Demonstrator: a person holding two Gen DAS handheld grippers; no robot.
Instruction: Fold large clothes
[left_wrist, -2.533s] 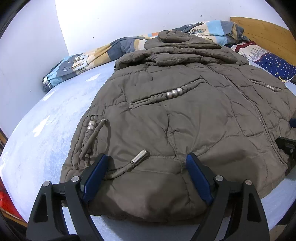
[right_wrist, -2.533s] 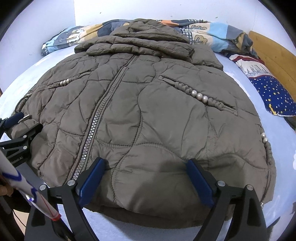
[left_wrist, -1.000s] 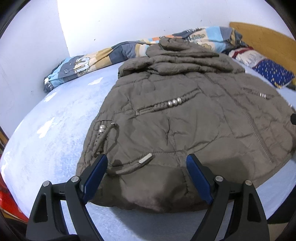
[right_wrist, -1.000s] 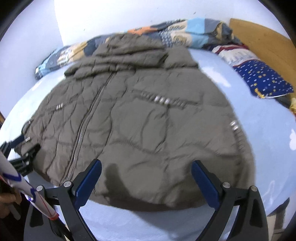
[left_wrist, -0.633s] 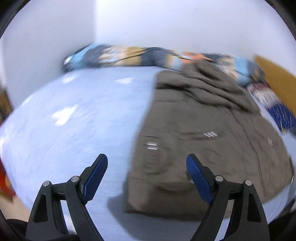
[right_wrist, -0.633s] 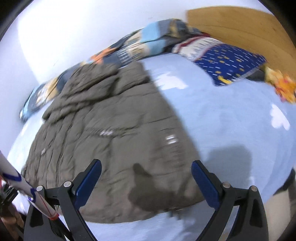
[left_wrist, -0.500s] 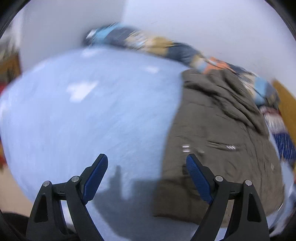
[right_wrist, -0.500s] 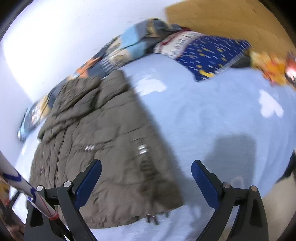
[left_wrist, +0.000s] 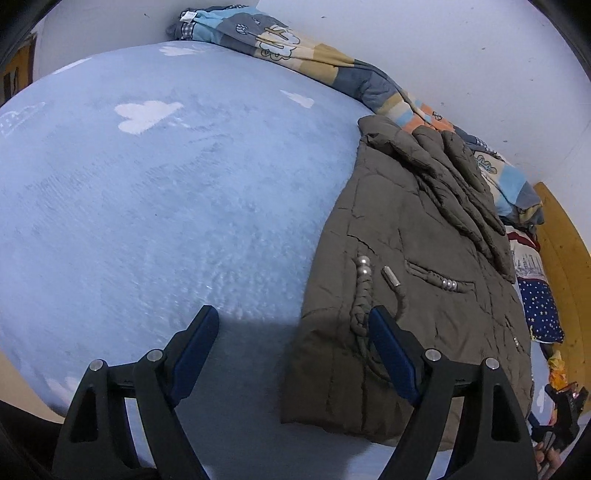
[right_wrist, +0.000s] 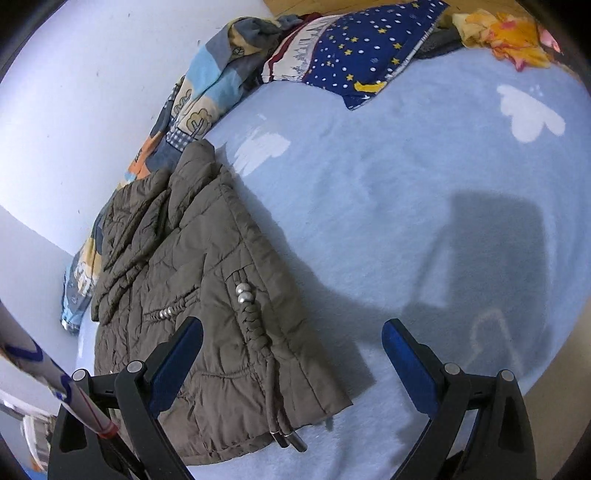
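Both the left gripper (left_wrist: 291, 347) and right gripper (right_wrist: 293, 360) hang released over the jacket (left_wrist: 417, 295)'s hem corners near the bed (left_wrist: 147, 192)'s front edge; next, judged, each must grasp a corner.

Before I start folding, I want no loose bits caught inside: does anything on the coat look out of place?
Mostly tidy. The brown coat lies flat on the blue sheet, but one drawstring trails past the hem near the corner, its metal tip on the sheet.

Both grippers' fingers (left_wrist: 197, 345) (right_wrist: 177, 354) apart, empty
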